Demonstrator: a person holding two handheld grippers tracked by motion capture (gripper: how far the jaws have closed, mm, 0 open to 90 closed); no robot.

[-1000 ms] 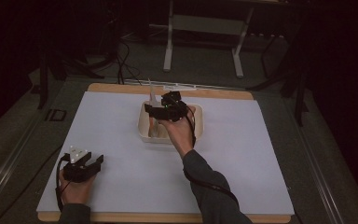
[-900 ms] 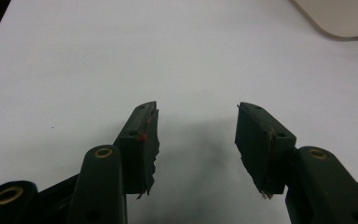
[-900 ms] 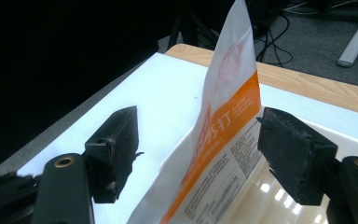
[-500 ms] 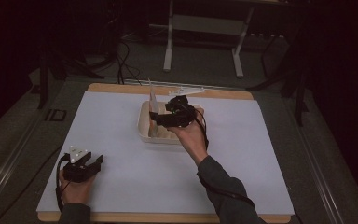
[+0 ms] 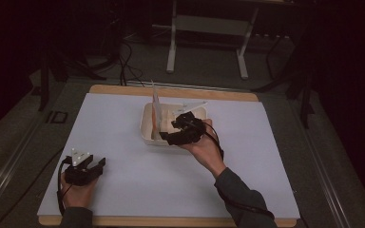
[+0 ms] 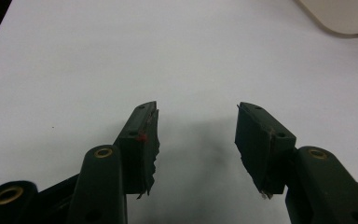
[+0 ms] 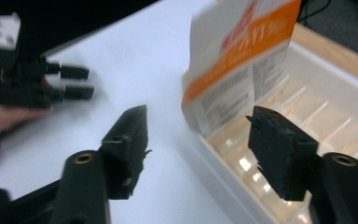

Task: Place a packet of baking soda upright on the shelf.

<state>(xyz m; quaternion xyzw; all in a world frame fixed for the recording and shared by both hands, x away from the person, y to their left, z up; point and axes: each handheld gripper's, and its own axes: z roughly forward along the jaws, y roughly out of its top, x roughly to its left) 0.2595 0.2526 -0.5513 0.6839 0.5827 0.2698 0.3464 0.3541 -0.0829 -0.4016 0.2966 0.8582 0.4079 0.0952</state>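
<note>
A cream tray (image 5: 146, 128) with ribbed compartments stands at the table's middle. An orange-and-white flat packet (image 5: 156, 113) stands upright at its left end. My right gripper (image 5: 168, 137) hovers at the tray's near edge, pointing left. In the right gripper view the jaws (image 7: 198, 114) are open and have just been closing. The tray's near wall (image 7: 223, 158) runs between them and the packet (image 7: 242, 60) rises just beyond; the pads touch neither. My left gripper (image 5: 97, 164) rests open at the near left, and its jaws (image 6: 196, 105) hold nothing.
A white mat (image 5: 123, 190) covers the wooden table. The tray's corner (image 6: 345, 16) appears at the top right of the left gripper view. The left hand and its gripper (image 7: 70, 81) lie far off in the right gripper view. Dark floor, cables and a stand lie beyond the far edge.
My right hand has drawn back from over the tray's middle toward its near edge, and its jaws have narrowed. The left hand has stayed put.
</note>
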